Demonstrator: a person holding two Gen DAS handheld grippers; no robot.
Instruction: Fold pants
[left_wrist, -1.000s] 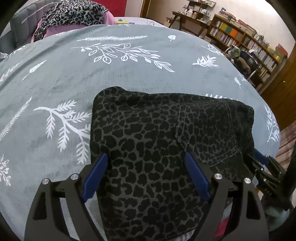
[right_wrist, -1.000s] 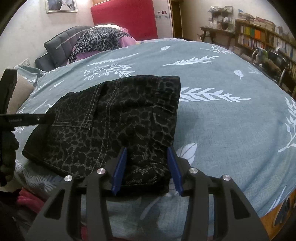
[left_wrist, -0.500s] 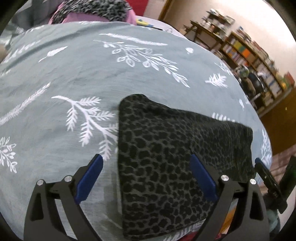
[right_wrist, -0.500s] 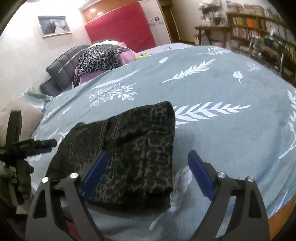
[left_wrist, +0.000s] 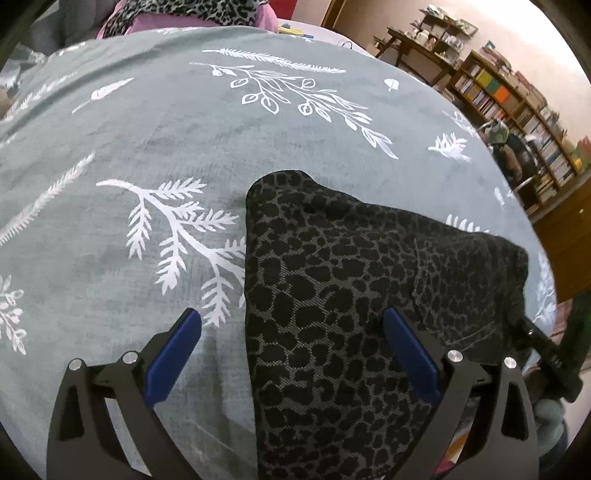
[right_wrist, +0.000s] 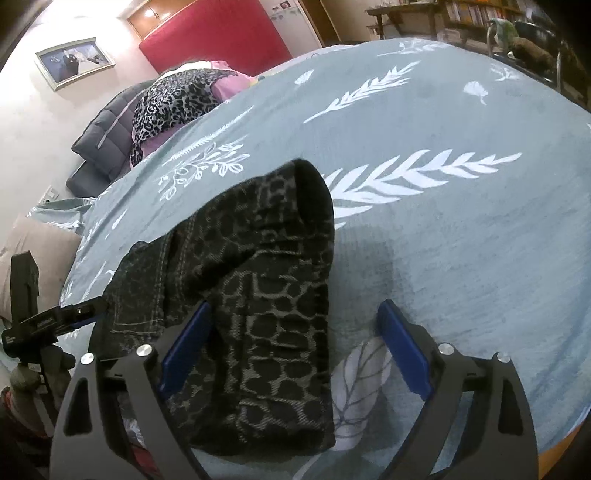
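Note:
The folded pants (left_wrist: 351, 295), dark with a leopard print, lie on the grey-green bedcover (left_wrist: 147, 147) near its front edge. My left gripper (left_wrist: 291, 317) hovers over their left edge. Its jaws are opening: one pad is over bare cover, the other over cloth, and neither presses. In the right wrist view the pants (right_wrist: 258, 277) show a stitched seam and a rounded far fold. My right gripper (right_wrist: 295, 306) straddles their right edge, jaws opening, pads clear of the cloth. Each gripper shows in the other's view: the right gripper (left_wrist: 543, 350) and the left gripper (right_wrist: 55, 321).
A leopard-print blanket on a pink pillow (right_wrist: 177, 96) lies at the bed's head, before a red headboard (right_wrist: 214, 40). Bookshelves (left_wrist: 517, 110) and a chair (left_wrist: 513, 155) stand beyond the bed's right side. The bed's edge runs just under both grippers.
The right gripper's jaws spread wide off the pants' fold and it shifted right. The left gripper slid left, so bare cover now lies under one pad. The pants stay folded.

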